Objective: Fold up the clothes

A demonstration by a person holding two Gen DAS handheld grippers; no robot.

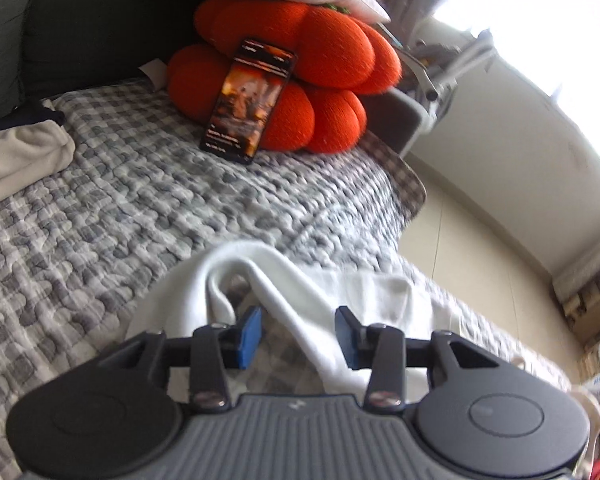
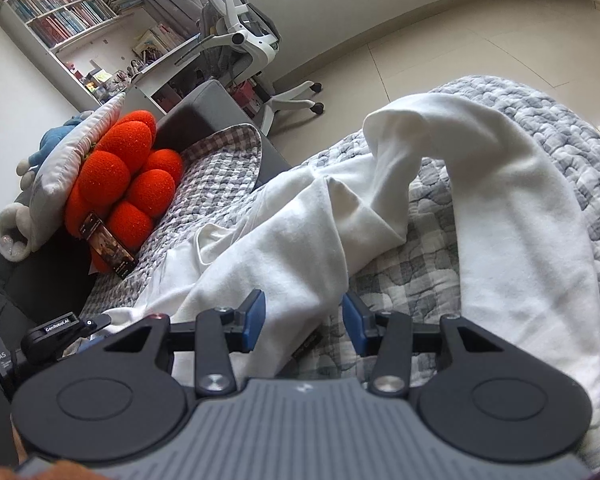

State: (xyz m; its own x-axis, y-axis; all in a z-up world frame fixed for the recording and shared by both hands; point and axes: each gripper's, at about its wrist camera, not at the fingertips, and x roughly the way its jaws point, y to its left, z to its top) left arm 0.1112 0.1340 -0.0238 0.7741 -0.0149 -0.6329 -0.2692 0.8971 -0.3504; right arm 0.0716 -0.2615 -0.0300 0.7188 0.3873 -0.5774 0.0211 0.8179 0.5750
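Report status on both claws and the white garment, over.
Left claw open, white garment below, not pinched. Right claw open over its edge. Garment rumpled on checkered quilt, unfolded. Phone propped on orange cushion, clear of work.

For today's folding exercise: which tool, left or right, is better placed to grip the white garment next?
Probably right: the right tool is open with a fold of the white garment between its pads; the left tool is open over a thinner ridge.

Bright daylight floods in from a blown-out window [image 1: 548, 40] in the left wrist view, softly blurred throughout, while both fisheye views bend and darken toward their edges.
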